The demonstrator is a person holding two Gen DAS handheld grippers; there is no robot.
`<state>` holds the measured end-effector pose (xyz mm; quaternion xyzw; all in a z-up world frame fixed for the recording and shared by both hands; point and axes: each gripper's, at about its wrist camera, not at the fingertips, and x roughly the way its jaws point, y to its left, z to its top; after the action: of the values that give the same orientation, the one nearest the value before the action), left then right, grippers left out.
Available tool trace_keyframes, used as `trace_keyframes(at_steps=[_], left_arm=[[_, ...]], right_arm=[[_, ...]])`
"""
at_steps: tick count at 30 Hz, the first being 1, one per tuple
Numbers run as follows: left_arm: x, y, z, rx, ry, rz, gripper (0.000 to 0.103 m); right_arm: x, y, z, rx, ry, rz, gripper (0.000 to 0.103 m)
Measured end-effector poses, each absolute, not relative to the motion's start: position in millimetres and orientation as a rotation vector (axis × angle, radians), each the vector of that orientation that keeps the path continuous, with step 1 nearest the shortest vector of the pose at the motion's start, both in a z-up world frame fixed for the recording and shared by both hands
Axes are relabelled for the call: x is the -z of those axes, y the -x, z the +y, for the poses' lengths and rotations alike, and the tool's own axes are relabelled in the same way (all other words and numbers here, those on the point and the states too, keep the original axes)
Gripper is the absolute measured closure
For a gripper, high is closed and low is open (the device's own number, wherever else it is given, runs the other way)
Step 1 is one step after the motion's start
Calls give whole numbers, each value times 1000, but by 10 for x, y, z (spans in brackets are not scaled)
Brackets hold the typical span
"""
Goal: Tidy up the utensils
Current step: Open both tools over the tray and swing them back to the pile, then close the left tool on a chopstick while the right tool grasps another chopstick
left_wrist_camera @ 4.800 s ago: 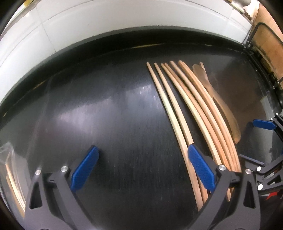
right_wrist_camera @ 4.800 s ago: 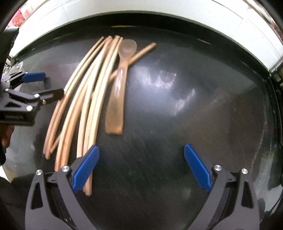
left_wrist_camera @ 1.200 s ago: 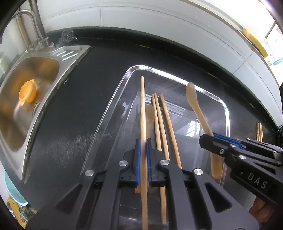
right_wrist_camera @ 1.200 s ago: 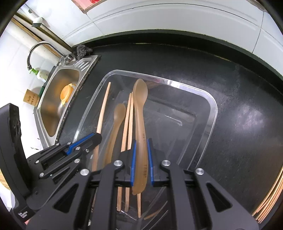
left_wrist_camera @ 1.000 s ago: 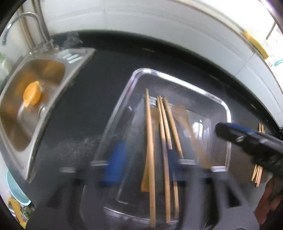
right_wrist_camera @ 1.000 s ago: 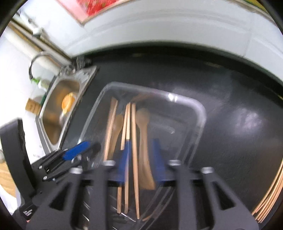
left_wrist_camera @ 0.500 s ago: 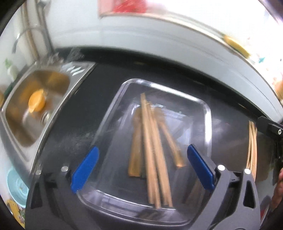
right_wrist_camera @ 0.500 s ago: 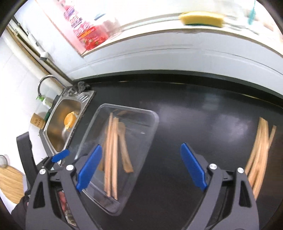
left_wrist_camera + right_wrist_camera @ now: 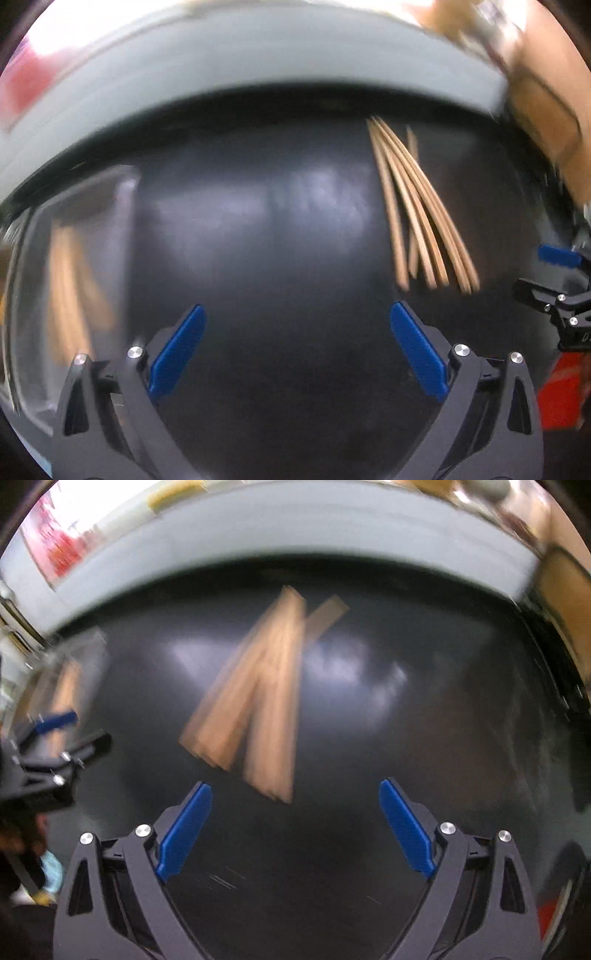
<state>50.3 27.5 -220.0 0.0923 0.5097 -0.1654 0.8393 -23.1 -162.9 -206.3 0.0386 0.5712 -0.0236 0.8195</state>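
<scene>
Several wooden chopsticks (image 9: 413, 206) lie fanned on the black counter (image 9: 280, 236), up and right of my left gripper (image 9: 295, 339), which is open and holds nothing. In the right wrist view the same chopsticks (image 9: 258, 701) show as a blurred bundle just ahead of my right gripper (image 9: 295, 819), also open and bare. The clear plastic tray (image 9: 33, 266) with wooden utensils in it sits at the far left. Each gripper shows at the other view's edge: the right gripper (image 9: 554, 280) and the left gripper (image 9: 55, 738).
A white tiled wall (image 9: 258, 62) runs along the back of the counter. A red object (image 9: 561, 391) sits at the lower right. A hand (image 9: 22, 834) holds the left gripper. Bare counter lies between the tray and the chopsticks.
Both grippers let go of a chopstick and a spoon into the tray, opened wide, and swung right across the counter to the loose chopsticks. The tray slid to the left edge of view.
</scene>
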Motion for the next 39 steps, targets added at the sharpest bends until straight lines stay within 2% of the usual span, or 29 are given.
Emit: trace_keyframes(at_steps=[5, 7, 15, 28, 39], left_arm=[[2532, -413, 15, 374, -277, 1122, 6], [2536, -430, 28, 372, -252, 1087, 6], [2543, -751, -153, 439, -283, 1036, 5], [2520, -1262, -59, 481, -309, 1039, 5], [2515, -1847, -413, 561, -354, 1022, 6]], right_arm=[[2403, 443, -1746, 50, -61, 1288, 14], [2444, 446, -1724, 45, -41, 1273, 14], [2447, 81, -1646, 48, -39, 1212, 11], [2452, -275, -1970, 78, -59, 1220, 11], [2451, -1096, -1911, 56, -62, 1251, 12]])
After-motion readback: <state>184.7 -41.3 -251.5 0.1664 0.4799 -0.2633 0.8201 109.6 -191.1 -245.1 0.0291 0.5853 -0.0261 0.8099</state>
